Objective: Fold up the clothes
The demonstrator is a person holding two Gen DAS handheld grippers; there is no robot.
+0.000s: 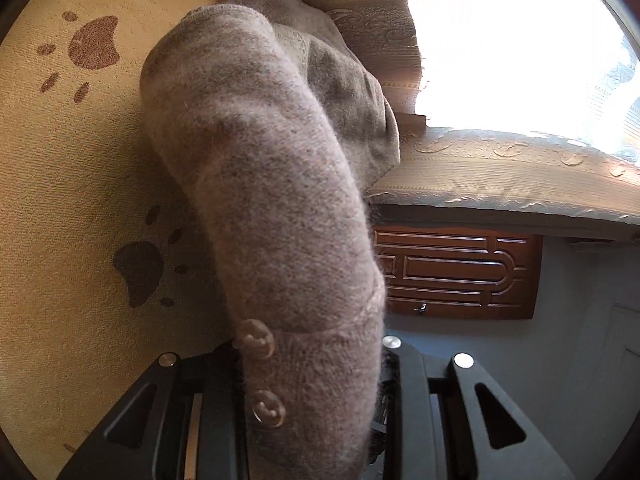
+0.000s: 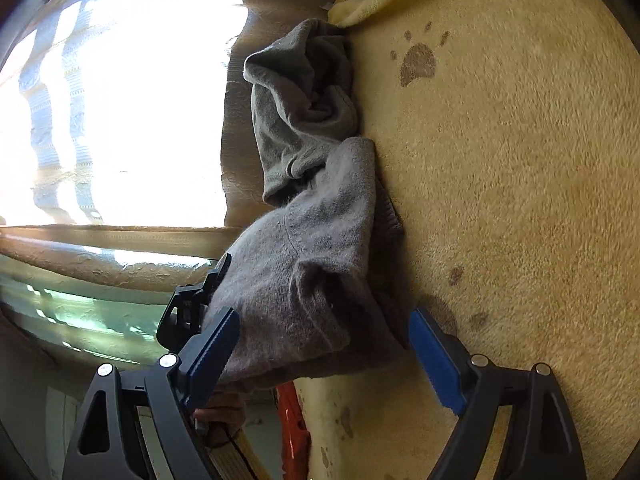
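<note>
A fuzzy grey knitted cardigan [image 1: 264, 168] with clear buttons [image 1: 256, 338] rises off a cream blanket. My left gripper [image 1: 314, 360] is shut on its buttoned edge, and the cloth fills the gap between the black fingers. In the right wrist view the cardigan [image 2: 312, 248] hangs in a crumpled strip from the blanket [image 2: 520, 200] to the left gripper [image 2: 200, 300], which pinches its near end. My right gripper [image 2: 326, 354] stands open. The cardigan's lower fold lies between its blue pads [image 2: 436, 360], which do not press on it.
The cream blanket [image 1: 60, 200] bears brown paw prints [image 1: 94, 42]. A patterned curtain [image 1: 500, 168] and a bright window [image 2: 100, 100] lie beyond the cardigan. There is a brown panelled door [image 1: 456, 272]. A hand [image 2: 224, 412] and something orange-red [image 2: 292, 420] show below the blanket's edge.
</note>
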